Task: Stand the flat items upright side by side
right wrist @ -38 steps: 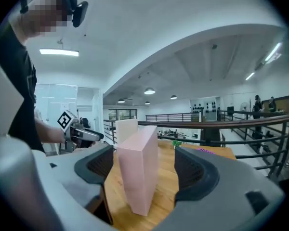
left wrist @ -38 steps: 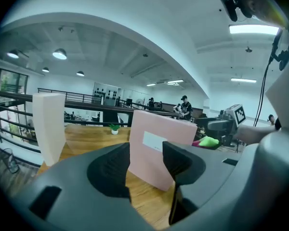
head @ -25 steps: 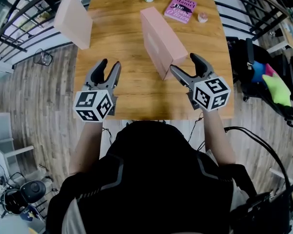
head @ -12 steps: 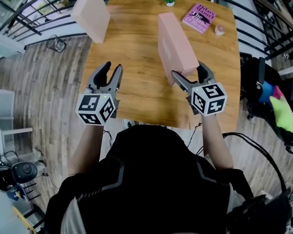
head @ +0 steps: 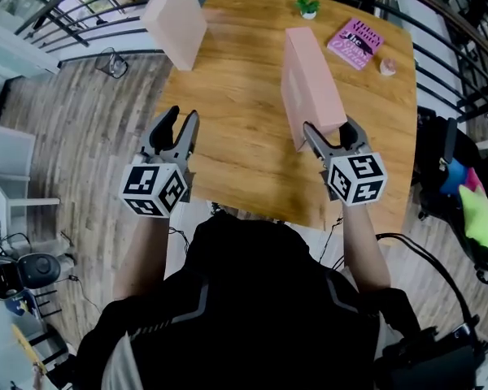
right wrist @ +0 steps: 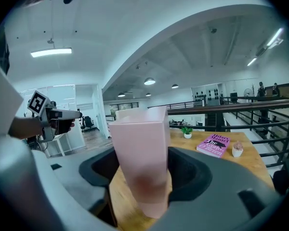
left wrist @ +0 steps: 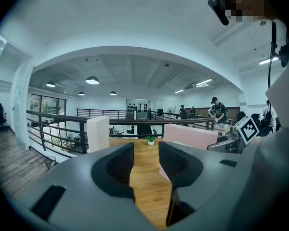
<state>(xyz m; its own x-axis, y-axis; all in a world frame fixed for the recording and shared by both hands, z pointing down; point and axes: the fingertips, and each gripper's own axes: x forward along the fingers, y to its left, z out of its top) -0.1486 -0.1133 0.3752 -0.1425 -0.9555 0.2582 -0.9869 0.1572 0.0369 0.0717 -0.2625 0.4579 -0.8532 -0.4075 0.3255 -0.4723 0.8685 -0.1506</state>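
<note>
I'm seeing only in the right gripper view my right gripper just closing, gripping the upright pale-pink rectangular box; left gripper hanging parted, empty.

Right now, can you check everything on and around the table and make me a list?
Surface: wooden table, mostly bare.
Job's things: far box at left corner and near box mid-table, both pink, standing on edge, apart.
Clutter: purple book, small plant, small pink-topped pot.
Grippers: right gripper jaws just closed onto near box; left gripper jaws just narrowed, open, nothing between.
Cables: black cable on floor, right.
Surroundings: railing, plank floor.
</note>
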